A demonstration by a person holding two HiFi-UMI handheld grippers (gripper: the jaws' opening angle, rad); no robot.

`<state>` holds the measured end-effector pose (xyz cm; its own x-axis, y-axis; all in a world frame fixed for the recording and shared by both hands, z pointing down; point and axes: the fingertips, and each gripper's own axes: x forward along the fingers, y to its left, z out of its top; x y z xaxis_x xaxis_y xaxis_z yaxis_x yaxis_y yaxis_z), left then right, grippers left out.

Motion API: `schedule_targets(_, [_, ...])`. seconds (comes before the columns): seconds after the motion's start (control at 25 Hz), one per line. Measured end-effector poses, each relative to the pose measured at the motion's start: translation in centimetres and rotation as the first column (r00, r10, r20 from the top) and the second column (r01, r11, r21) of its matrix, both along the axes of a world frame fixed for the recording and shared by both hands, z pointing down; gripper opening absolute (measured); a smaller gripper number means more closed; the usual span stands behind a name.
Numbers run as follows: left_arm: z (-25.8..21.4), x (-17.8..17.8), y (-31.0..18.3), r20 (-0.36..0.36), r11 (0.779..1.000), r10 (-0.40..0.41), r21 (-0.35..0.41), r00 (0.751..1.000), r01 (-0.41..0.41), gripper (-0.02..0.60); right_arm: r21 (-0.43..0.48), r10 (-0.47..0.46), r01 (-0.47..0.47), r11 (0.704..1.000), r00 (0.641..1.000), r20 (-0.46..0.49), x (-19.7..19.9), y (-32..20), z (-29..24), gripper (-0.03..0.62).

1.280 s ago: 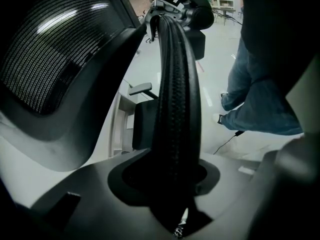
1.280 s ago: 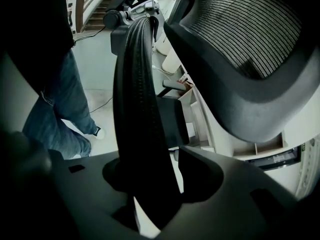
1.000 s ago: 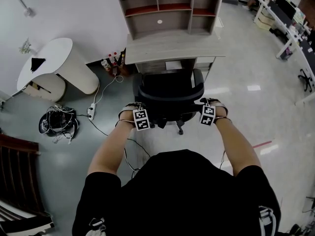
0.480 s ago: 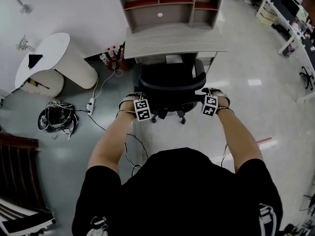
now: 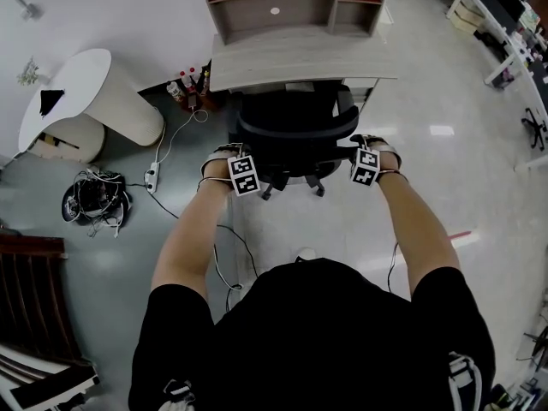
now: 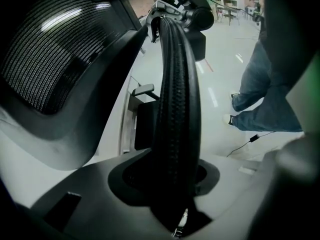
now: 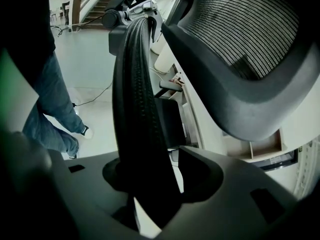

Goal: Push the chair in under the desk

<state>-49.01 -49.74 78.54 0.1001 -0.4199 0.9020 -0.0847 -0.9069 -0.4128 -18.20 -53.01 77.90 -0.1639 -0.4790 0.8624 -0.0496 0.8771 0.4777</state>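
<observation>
A black mesh office chair stands in front of a pale wood desk with a shelf unit on top; the front of its seat is hidden under the desktop. My left gripper holds the left edge of the backrest and my right gripper the right edge. In the left gripper view the ribbed black rim of the backrest runs down between the jaws of the left gripper, which close on it. In the right gripper view the same kind of rim sits clamped in the right gripper.
A white rounded table stands at the left, with bottles, a power strip and a cable tangle on the floor near it. Dark wooden furniture is at the bottom left. Office desks line the far right.
The chair has rolled forward toward the desk, and more of its seat is now under the desktop. Both grippers moved forward with it, still holding the backrest.
</observation>
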Motion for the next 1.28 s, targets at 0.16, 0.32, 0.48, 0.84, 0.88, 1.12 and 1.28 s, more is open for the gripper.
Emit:
schedule_targets(0.16, [-0.1, 0.0, -1.6, -0.007, 1.000, 0.003, 0.012, 1.000, -0.002, 0.143, 0.008, 0.003, -0.003, 1.000, 1.000, 0.004, 0.0, -1.4, -0.1, 0.195])
schedule_targets(0.32, [-0.1, 0.1, -2.3, -0.009, 1.000, 0.003, 0.023, 1.000, -0.003, 0.143, 0.012, 0.004, -0.004, 1.000, 1.000, 0.002, 0.0, -2.1, 0.0, 0.195])
schedule_targets(0.48, [0.0, -0.2, -3.0, -0.012, 1.000, 0.002, 0.030, 1.000, -0.002, 0.143, 0.014, 0.005, -0.005, 1.000, 1.000, 0.005, -0.3, -2.8, 0.1, 0.193])
schedule_targets(0.84, [0.1, -0.1, -3.5, -0.016, 0.999, -0.001, 0.039, 1.000, 0.002, 0.143, 0.021, -0.006, 0.005, 1.000, 1.000, 0.002, -0.4, -3.5, 0.0, 0.193])
schedule_targets(0.88, [0.1, -0.1, -3.5, -0.014, 0.999, -0.002, 0.038, 1.000, 0.002, 0.143, 0.023, -0.006, 0.006, 1.000, 1.000, 0.003, -0.4, -3.5, 0.1, 0.193])
schedule_targets(1.12, [0.1, -0.1, -3.5, -0.014, 0.999, -0.004, 0.037, 1.000, 0.005, 0.143, 0.023, -0.009, 0.009, 1.000, 1.000, 0.004, -0.3, -3.8, 0.3, 0.193])
schedule_targets(1.28, [0.3, -0.1, -3.3, -0.005, 1.000, -0.003, 0.009, 1.000, 0.003, 0.143, 0.009, -0.016, 0.017, 1.000, 1.000, -0.007, -0.3, -3.6, 0.3, 0.192])
